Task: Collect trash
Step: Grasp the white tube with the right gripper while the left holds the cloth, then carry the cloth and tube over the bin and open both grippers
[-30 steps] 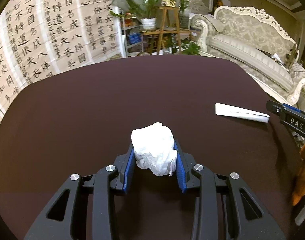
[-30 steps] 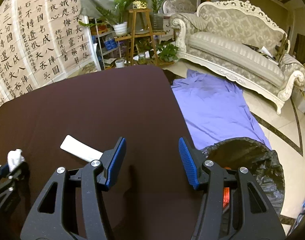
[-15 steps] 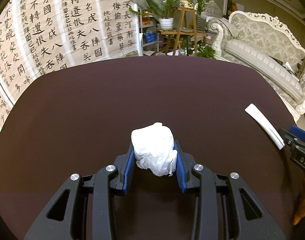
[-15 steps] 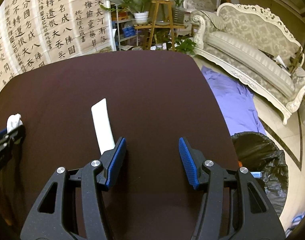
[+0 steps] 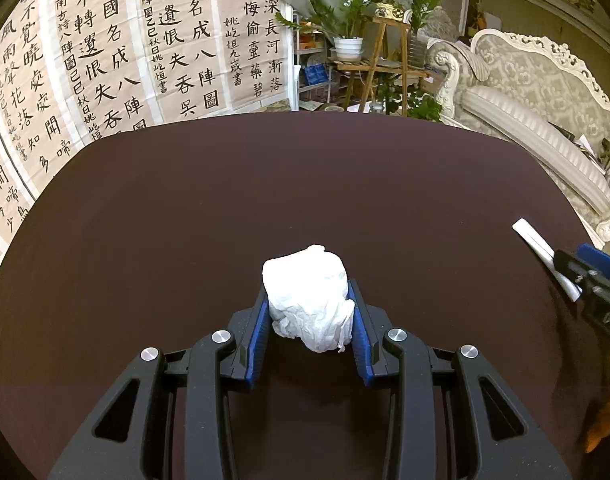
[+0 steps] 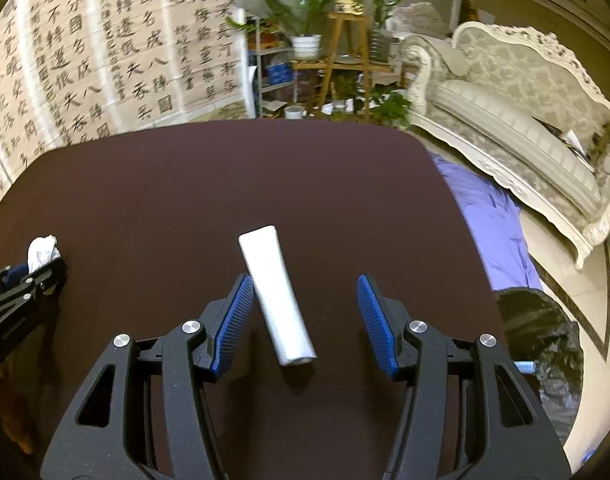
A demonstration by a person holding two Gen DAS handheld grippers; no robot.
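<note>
So from your left wrist cam, your left claw [image 5: 309,312] is clamped on a crumpled white tissue wad [image 5: 307,296], both blue pads [image 5: 257,332] pressed into its sides, and the wad is held up off the dark brown worktop [image 5: 225,208]. Way over at the right edge of that view you can see the white tube [image 5: 539,248] lying flat on the worktop, with the tip of your right claw [image 5: 585,268] poking in right over its near end. Behind the worktop there's a wall of calligraphy sheets [image 5: 125,52], a wooden plant stand [image 5: 379,64] with potted plants, and a cream carved sofa [image 5: 537,120]. Switching to your right wrist cam: your right claw [image 6: 305,312] is spread wide and not gripping anything, with the white tube [image 6: 277,292] lying on the worktop [image 6: 185,184] between the two pads [image 6: 231,320], slanted, its flat crimped end pointing away and its round end toward you. It sits closer to the left pad, looks like it's just beside it, well apart from the right one. Your left claw [image 6: 33,272] shows at the far left with the tissue wad [image 6: 43,250] sticking out of it. Off the worktop's right side there's a purple cloth [image 6: 489,216] on the floor and a bin with a black bag [image 6: 545,344] near the corner.
</note>
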